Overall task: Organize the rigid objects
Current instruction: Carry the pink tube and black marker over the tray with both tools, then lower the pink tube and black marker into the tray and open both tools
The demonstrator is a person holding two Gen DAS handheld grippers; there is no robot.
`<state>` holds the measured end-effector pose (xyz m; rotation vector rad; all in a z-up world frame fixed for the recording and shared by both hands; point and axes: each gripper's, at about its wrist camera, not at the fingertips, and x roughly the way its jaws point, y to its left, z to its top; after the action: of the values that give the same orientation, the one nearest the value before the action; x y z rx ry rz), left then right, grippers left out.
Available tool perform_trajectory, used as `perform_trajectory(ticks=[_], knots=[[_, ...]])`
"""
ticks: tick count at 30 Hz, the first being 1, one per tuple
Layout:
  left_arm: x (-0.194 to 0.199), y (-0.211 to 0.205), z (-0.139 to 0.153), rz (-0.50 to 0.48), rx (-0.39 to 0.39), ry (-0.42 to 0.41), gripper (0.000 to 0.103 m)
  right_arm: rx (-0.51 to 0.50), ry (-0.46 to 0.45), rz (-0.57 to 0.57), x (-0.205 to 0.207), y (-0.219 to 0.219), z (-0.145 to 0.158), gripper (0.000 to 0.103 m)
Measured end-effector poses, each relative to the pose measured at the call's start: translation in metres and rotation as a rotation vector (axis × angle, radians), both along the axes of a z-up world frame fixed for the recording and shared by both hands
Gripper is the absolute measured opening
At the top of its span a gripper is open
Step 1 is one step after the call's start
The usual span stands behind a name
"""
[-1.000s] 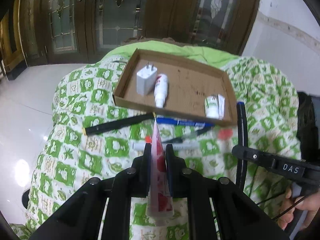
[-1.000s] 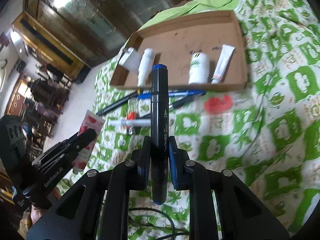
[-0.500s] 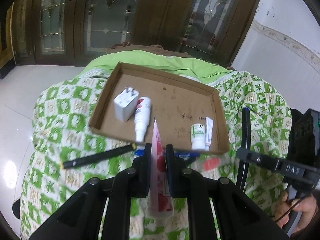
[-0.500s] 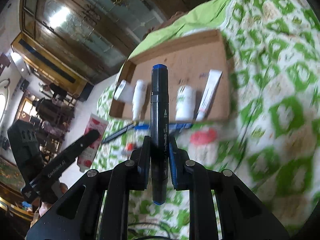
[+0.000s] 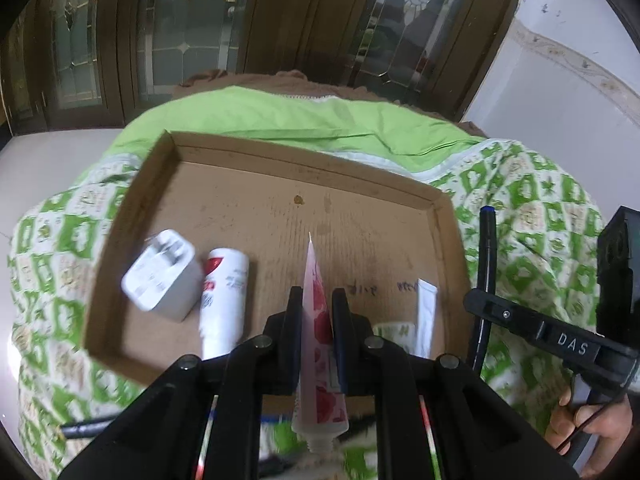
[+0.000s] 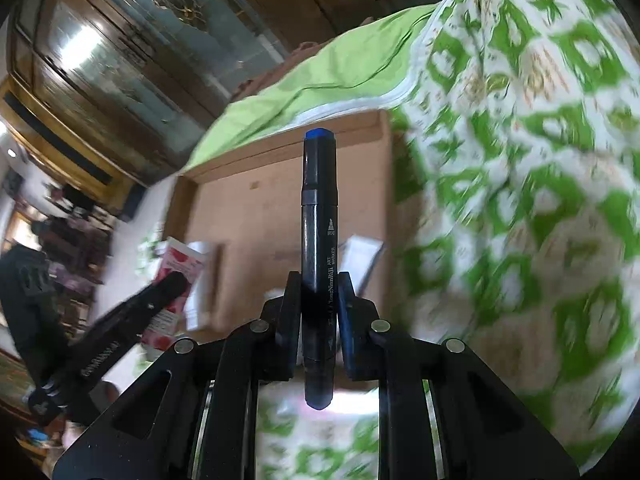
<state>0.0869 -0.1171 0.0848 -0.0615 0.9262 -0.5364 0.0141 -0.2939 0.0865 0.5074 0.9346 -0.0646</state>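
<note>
My left gripper [image 5: 313, 300] is shut on a pink-and-red tube [image 5: 316, 320] and holds it over the near middle of the shallow cardboard tray [image 5: 132, 208]. In the tray lie a white charger plug [image 5: 162, 276], a white bottle with red print [image 5: 222, 300] and a small white tube [image 5: 425, 320]. My right gripper [image 6: 318, 284] is shut on a black art marker with blue ends [image 6: 318, 220], held above the tray's [image 6: 260, 200] right part. The left gripper with the pink tube [image 6: 172, 276] shows at the left of the right wrist view; the right gripper and marker [image 5: 487, 264] show at the right of the left wrist view.
The tray rests on a green-and-white patterned quilt [image 5: 532, 216] with a plain green sheet [image 5: 300, 116] behind it. A black pen [image 5: 80, 428] lies on the quilt in front of the tray. Dark wooden glass-door cabinets [image 5: 200, 20] stand behind.
Both grippers have moved forward towards the tray. The pink tube now hangs over the tray's floor, and the marker has come over the tray's right part.
</note>
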Motion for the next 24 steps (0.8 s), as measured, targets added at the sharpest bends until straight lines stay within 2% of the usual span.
perform_trajectory(ticks=[3, 7, 15, 24], knots=[[0.010, -0.007, -0.011, 0.002, 0.015, 0.012, 0.012, -0.048, 0.025, -0.006, 0.012, -0.003, -0.008, 0.016], [0.013, -0.010, -0.024, 0.005, 0.024, 0.034, 0.012, -0.065, 0.060, 0.019, 0.017, 0.001, -0.019, 0.016], [0.007, -0.012, -0.032, 0.001, 0.064, 0.026, 0.013, -0.252, 0.091, 0.050, 0.022, 0.021, -0.019, 0.016], [0.004, -0.017, -0.032, -0.015, 0.098, 0.004, 0.013, -0.285, 0.093, 0.049, 0.022, 0.022, -0.019, 0.016]])
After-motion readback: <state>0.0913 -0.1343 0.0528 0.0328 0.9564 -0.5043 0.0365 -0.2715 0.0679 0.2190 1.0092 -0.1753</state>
